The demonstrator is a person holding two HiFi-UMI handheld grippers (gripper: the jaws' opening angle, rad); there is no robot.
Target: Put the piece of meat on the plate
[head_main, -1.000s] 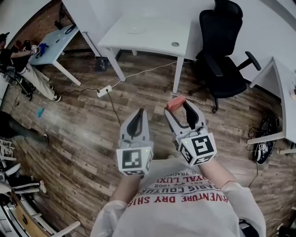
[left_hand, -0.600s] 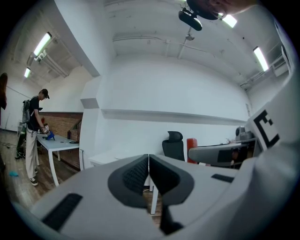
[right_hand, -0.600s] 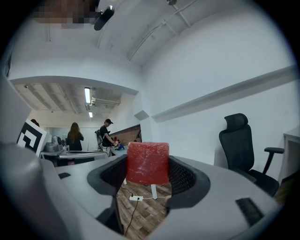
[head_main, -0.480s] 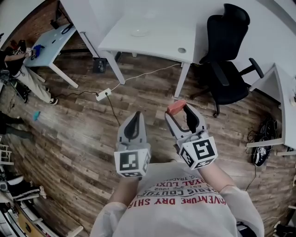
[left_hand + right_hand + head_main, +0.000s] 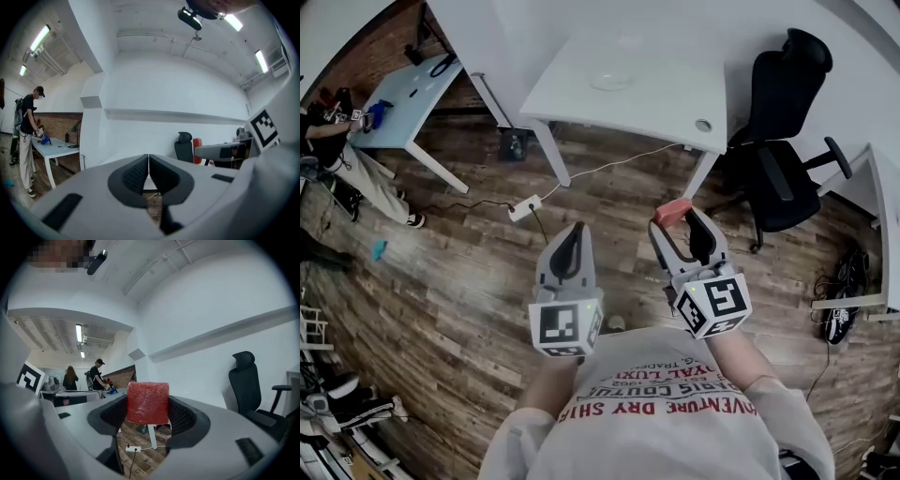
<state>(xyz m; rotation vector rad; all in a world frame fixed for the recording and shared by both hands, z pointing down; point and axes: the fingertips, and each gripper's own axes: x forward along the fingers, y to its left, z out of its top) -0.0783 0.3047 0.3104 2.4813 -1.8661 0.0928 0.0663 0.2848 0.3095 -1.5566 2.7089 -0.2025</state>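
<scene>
Right tongs (image 5: 148,417) are gripping the piece of meat (image 5: 147,401) at the tips; left tongs (image 5: 148,172) are sitting closed, empty.

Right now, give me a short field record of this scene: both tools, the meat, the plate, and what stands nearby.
left tool: shut, nothing between its jaws
right tool: shut on the piece of meat, a red block at the jaw tips
plate: pale, on the white table ahead
task state: meat not yet on plate
nearby: black office chair right of the table; power strip on the wooden floor
</scene>
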